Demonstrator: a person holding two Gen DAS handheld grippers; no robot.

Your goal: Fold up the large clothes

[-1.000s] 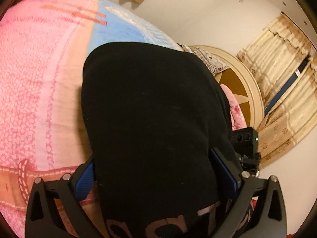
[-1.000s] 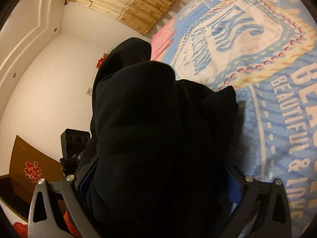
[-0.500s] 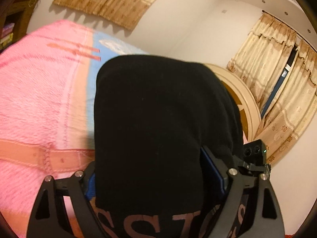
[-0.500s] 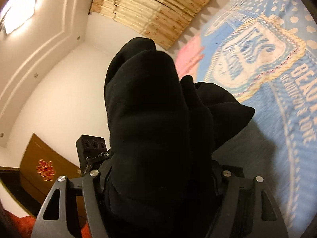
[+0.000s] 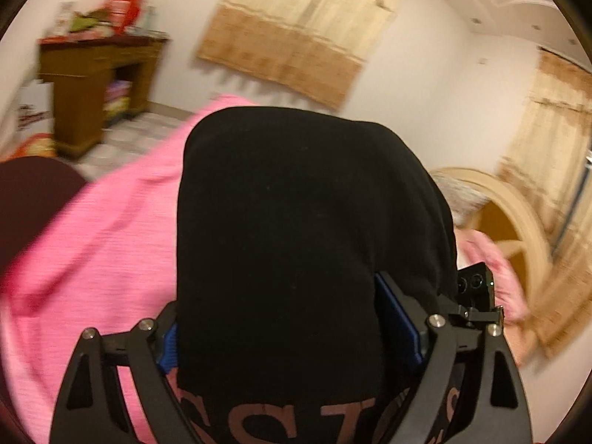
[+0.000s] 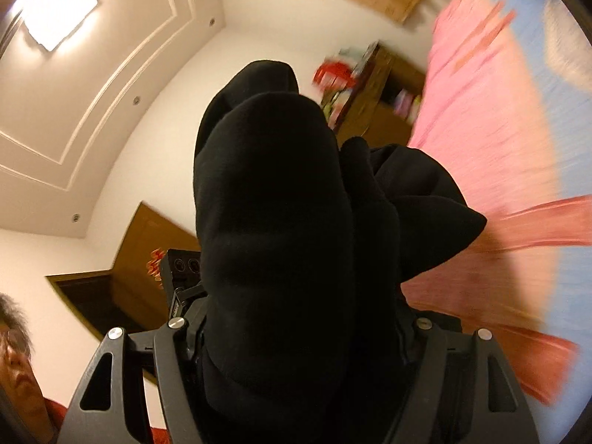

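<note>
I have the thick black fleece garment (image 5: 296, 229) pinched in both my left gripper (image 5: 292, 336) and right gripper (image 6: 299, 336), lifted above the pink and blue bedspread (image 5: 96, 244), so I judge the next move is laying it flat.

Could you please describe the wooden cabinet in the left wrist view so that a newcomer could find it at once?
Start at the pink bedspread filling the lower left, and follow its far edge to the white wall. The wooden cabinet stands there on the floor, left of the hanging beige curtain. It is the only dark brown furniture in that view, with red and green clutter heaped on top.
</note>
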